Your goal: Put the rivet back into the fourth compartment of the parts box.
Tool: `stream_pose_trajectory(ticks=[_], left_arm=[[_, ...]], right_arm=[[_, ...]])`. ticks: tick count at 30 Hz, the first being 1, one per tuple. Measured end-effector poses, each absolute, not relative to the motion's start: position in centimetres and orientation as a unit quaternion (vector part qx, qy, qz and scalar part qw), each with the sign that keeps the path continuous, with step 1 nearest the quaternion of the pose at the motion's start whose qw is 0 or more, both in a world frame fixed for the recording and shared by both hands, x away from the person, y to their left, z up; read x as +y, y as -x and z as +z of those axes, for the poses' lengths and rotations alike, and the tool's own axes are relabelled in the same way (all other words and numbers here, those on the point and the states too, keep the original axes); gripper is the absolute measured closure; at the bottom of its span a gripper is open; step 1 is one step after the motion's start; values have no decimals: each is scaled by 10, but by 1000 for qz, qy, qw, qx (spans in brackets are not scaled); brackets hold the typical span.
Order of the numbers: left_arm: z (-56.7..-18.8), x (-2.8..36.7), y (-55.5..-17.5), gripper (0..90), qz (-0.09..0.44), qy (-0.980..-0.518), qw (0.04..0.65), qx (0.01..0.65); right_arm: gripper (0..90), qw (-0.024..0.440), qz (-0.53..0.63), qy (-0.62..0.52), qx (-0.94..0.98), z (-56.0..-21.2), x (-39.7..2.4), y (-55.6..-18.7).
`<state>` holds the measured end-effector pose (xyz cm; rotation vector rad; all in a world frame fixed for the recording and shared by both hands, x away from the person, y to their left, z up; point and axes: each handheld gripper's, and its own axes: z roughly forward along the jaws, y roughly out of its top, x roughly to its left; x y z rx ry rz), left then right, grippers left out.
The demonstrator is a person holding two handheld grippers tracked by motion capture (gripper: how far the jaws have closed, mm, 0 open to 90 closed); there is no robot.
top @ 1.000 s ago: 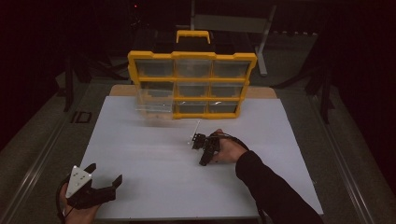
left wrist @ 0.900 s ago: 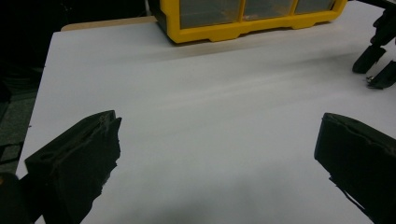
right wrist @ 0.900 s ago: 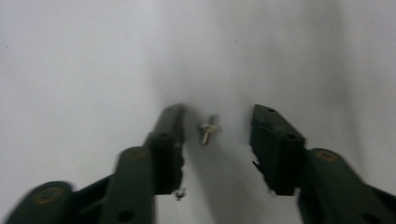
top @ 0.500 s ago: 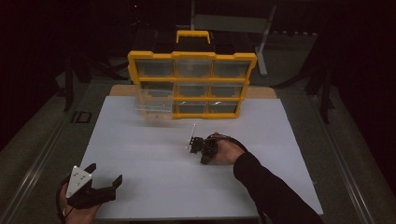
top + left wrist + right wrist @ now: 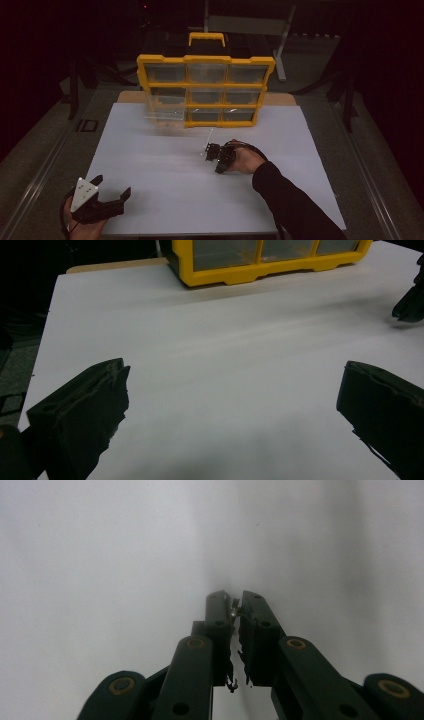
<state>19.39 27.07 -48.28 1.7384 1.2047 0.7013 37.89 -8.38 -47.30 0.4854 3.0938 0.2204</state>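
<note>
My right gripper (image 5: 210,151) hovers low over the middle of the white table top (image 5: 150,165), held by a hand in a dark sleeve. In the right gripper view its jaws (image 5: 236,600) are pressed together on a tiny shiny metal piece (image 5: 233,611), tips pointing down at the white surface. At the front left corner my left gripper (image 5: 112,185) rests open, and nothing lies between its jaws (image 5: 235,375). A yellow drawer organizer (image 5: 206,90) stands at the back of the table. Its lower-left clear drawer (image 5: 165,114) is pulled out.
The organizer's yellow base (image 5: 270,270) sits far ahead in the left gripper view, with the right gripper (image 5: 410,302) at that view's right edge. Bare white surface lies between the two grippers. Dark floor and metal stands surround the table.
The right gripper has shifted slightly left and turned, so its plate now shows edge-on. The left gripper has stayed put.
</note>
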Motion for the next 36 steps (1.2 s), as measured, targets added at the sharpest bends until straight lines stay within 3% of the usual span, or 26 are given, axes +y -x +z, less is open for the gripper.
stream_pose_trajectory(ticks=[36], left_arm=[[-483,271,-194,8,284,-698,442,487]], right_arm=[[829,33,123,-159,979,-401,-76,-396]])
